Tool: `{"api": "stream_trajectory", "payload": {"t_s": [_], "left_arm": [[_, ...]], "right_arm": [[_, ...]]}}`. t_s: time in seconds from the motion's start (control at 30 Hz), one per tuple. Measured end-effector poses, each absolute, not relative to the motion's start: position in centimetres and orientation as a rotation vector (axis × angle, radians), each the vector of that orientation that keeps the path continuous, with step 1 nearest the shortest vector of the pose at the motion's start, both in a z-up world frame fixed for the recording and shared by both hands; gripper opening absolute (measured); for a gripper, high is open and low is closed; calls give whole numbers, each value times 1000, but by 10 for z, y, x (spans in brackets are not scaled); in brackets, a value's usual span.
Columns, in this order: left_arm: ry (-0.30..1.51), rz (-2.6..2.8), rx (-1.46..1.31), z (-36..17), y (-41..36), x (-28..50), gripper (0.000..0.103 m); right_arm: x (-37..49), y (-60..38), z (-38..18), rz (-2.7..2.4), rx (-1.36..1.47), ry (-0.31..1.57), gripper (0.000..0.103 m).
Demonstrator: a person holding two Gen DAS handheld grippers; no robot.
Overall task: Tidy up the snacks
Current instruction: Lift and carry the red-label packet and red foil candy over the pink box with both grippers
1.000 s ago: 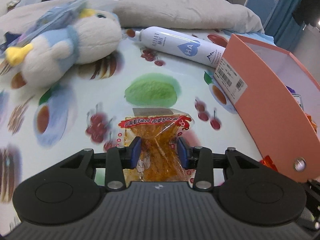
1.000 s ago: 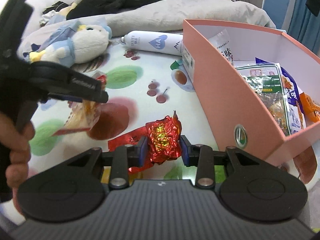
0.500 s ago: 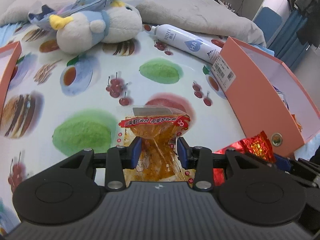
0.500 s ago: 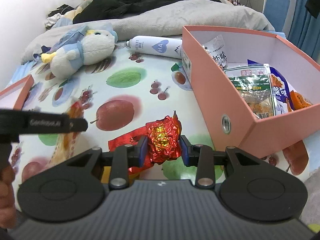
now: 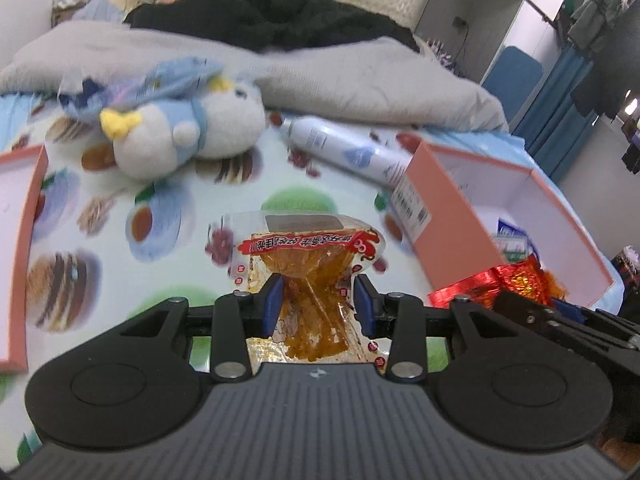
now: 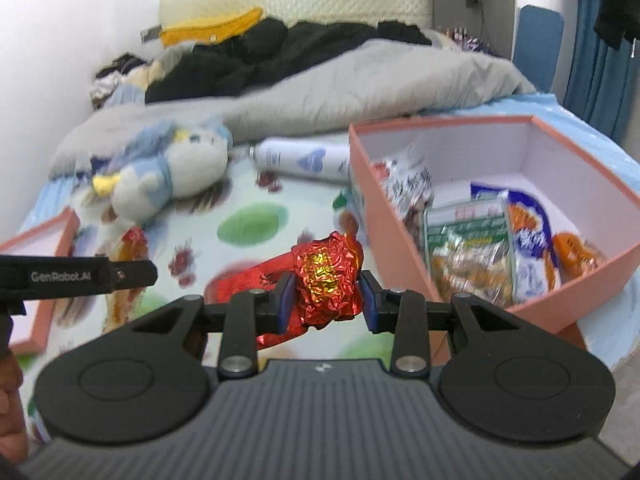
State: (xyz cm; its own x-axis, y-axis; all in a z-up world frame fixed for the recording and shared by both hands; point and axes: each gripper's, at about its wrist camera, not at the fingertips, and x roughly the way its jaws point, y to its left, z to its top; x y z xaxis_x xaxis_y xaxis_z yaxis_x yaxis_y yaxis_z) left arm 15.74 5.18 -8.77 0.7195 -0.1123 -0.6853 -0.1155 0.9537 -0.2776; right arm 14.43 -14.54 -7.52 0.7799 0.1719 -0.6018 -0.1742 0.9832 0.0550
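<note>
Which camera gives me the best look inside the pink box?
Right wrist: the pink box lies open to it, snack packets visible inside. Left wrist shows the pink box mostly side-on, contents barely visible.

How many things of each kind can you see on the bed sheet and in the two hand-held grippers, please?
Held snacks: 2, clear pack and red foil pack
Snacks in box: at least 4
Boxes: 1
Lids: 1
Plush toys: 1
Spray cans: 1
Total: at least 10
</note>
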Motion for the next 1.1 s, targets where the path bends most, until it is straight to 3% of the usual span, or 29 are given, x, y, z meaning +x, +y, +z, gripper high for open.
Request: {"api": "stream_trajectory", "payload": {"t_s": [0.67,0.93,1.1], "left_arm": [[614,-148,-194,32,-14,232,43],[545,-228,-157,85,-54,271,43],[573,-276,-161,89,-82,306,43]], "right_arm": [[188,-208,49,128,60,376,37],[207,-235,74,79,45,336,37],[229,-262,66,35,45,399,37]]}}
